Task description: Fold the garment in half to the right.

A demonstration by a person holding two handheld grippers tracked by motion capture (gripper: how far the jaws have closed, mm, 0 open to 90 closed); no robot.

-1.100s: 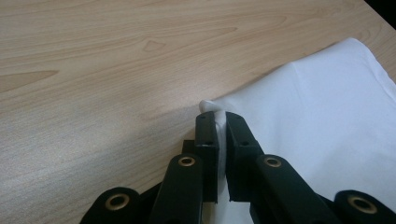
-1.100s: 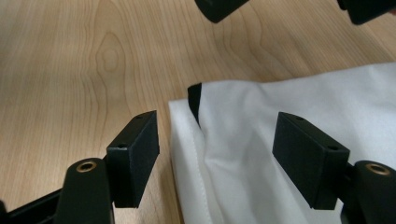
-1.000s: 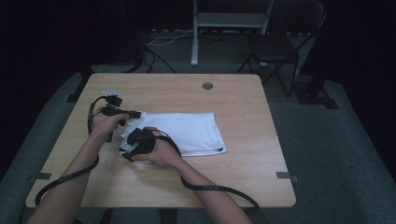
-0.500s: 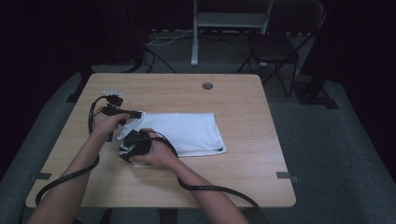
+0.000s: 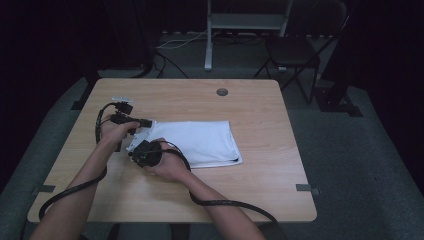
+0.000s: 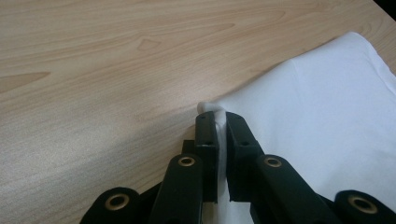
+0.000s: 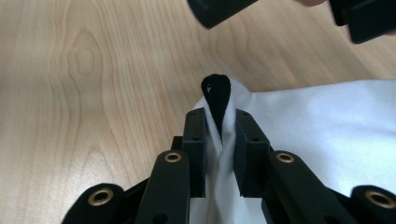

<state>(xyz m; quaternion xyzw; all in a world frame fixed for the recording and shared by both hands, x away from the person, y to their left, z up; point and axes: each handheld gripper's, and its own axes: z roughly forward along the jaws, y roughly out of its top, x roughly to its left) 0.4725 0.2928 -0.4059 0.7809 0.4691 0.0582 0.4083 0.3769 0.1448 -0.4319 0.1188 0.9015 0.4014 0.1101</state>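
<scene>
A folded white cloth (image 5: 200,142) lies flat on the wooden table (image 5: 260,190), right of my two hands. My left gripper (image 5: 145,124) is at the cloth's far left corner. In the left gripper view its jaws (image 6: 222,119) are shut on a thin fold of the cloth (image 6: 317,107). My right gripper (image 5: 136,150) is at the near left corner. Its jaws (image 7: 219,116) have just been closing, and they now pinch bunched cloth (image 7: 327,121), with a black loop of fabric (image 7: 216,91) poking up between the tips.
A round cable hole (image 5: 222,92) sits near the table's far edge. A dark chair (image 5: 295,50) and a metal stand (image 5: 245,20) are behind the table. Cables (image 5: 225,204) trail from both grippers across the near side. Bare wood lies left and right of the cloth.
Both hands stay at the cloth's left edge, and the cloth lies as before. The right hand sits a touch further left than a second ago.
</scene>
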